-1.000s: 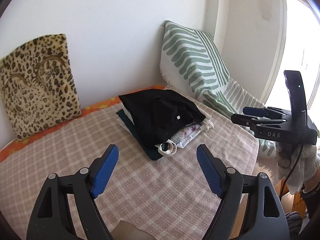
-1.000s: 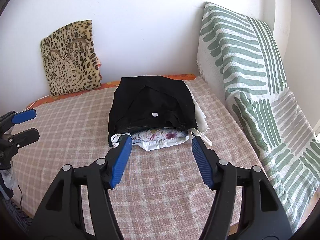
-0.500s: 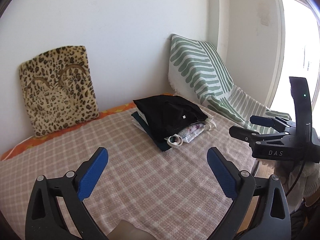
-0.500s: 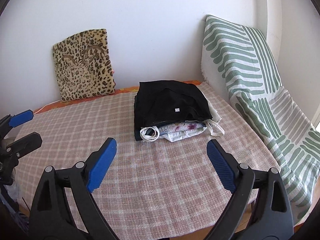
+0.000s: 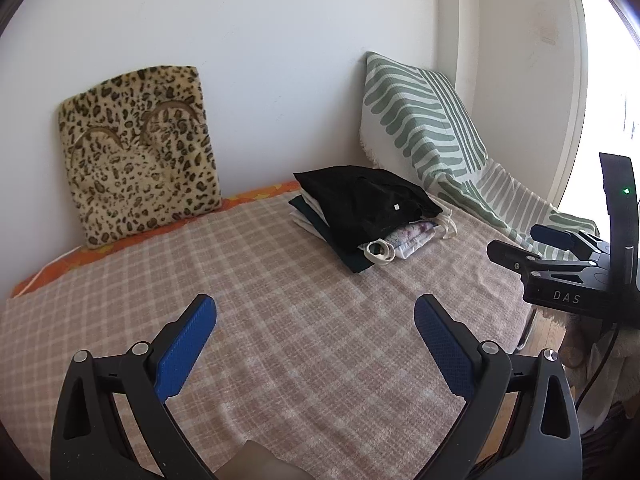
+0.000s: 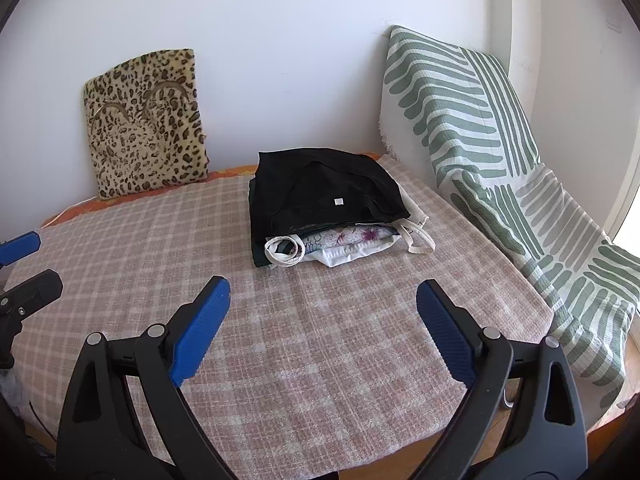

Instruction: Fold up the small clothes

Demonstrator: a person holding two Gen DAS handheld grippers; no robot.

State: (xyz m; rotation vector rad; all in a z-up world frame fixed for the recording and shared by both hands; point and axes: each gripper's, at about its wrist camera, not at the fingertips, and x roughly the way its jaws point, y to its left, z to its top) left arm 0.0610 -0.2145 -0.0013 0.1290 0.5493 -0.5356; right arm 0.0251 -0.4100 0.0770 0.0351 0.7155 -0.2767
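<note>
right wrist view: the pile of clothes (image 6: 326,206) is seen at the centre of the frame on the checked cover (image 6: 320,340), topped by a black garment (image 6: 320,192). both the right gripper (image 6: 322,312) and the left gripper (image 5: 314,330) have just been opening; nothing is held between the spread fingers. loose white straps (image 6: 418,240) could be snagged, so the pile could be dragged apart.

Left gripper (image 5: 314,344) agape; right gripper (image 6: 322,320) — likewise.

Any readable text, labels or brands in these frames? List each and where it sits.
"DAS": white letters on the black body of the right gripper, seen from the left wrist view.
Small white tag on the black garment: no text legible.
Nothing else readable.
</note>
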